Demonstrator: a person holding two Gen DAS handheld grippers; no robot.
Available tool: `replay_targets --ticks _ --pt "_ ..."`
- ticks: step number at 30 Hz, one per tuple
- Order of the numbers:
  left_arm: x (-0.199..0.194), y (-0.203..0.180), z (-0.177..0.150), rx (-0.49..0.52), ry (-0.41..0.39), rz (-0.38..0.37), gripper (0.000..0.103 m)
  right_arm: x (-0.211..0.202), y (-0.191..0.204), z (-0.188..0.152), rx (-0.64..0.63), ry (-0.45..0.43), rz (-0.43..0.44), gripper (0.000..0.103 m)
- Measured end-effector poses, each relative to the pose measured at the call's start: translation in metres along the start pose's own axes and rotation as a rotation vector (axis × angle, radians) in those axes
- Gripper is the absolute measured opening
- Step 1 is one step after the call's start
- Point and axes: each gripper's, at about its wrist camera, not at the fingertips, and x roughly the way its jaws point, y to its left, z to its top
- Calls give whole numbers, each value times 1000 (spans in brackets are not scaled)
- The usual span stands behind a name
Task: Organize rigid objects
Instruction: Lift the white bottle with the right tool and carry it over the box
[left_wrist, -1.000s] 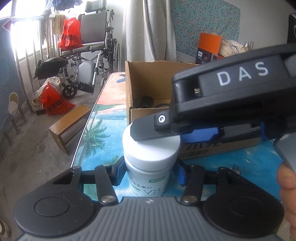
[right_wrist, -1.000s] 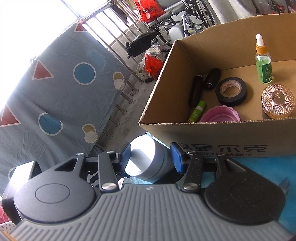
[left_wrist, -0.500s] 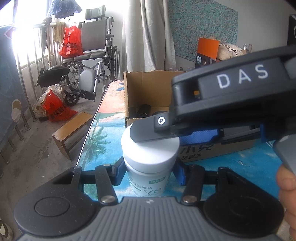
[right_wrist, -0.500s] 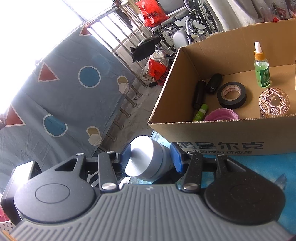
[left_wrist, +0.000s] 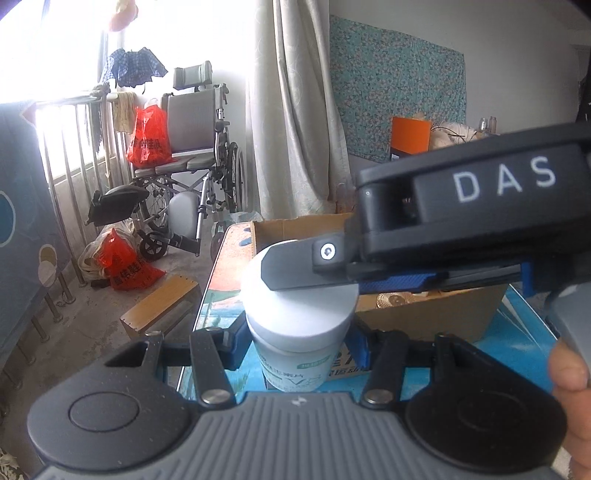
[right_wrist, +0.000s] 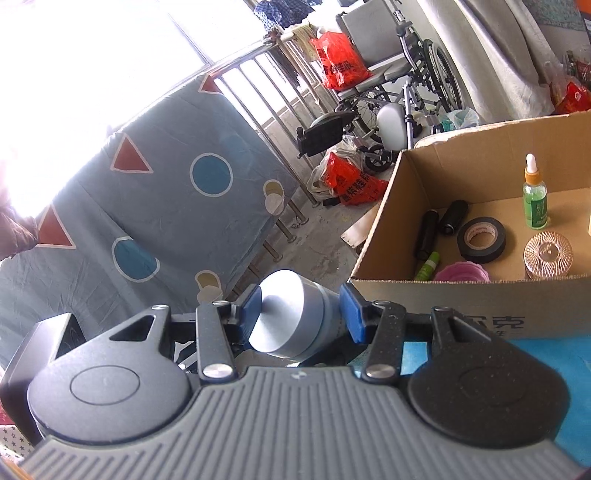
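A white plastic jar (left_wrist: 301, 325) with a white lid and a green-printed label is held upright by both grippers. My left gripper (left_wrist: 297, 349) is shut on the jar's body below the lid. My right gripper (right_wrist: 301, 314) is shut on the jar's lid (right_wrist: 286, 319), and its black body crosses the left wrist view above the jar (left_wrist: 461, 225). The open cardboard box (right_wrist: 476, 295) stands just beyond the jar on the blue table (left_wrist: 524, 325).
Inside the box lie a black tape roll (right_wrist: 481, 240), a green dropper bottle (right_wrist: 535, 197), a patterned glass lid (right_wrist: 547, 254), a pink cup (right_wrist: 461, 271), black tubes (right_wrist: 426, 232) and a green tube (right_wrist: 427, 264). A wheelchair (left_wrist: 192, 162) and wooden bench (left_wrist: 162, 306) stand left of the table.
Both grippers have lifted the jar higher. The box now sits lower in both views, and more of the room shows above it.
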Motion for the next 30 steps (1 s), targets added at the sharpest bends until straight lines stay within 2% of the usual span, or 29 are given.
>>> replay_targets --ticks 6,12,17,20,25,30 --pt "-1 -19 51 43 -80 -54 54 -40 16 39 -76 -105 3 47" --pt "33 -57 90 70 -71 -184 54 -81 -8 82 -67 -170 -57 47" --pt "84 -94 99 74 14 -291 54 -106 -62 104 -4 -185 -145 48" --pt "114 -111 95 75 81 -325 54 -109 -104 107 61 -173 -178 48" --pt "170 -123 77 55 217 -373 54 -100 -171 92 176 -138 -217 48" --pt "203 -129 60 48 298 -379 54 -81 -214 76 235 -97 -246 48"
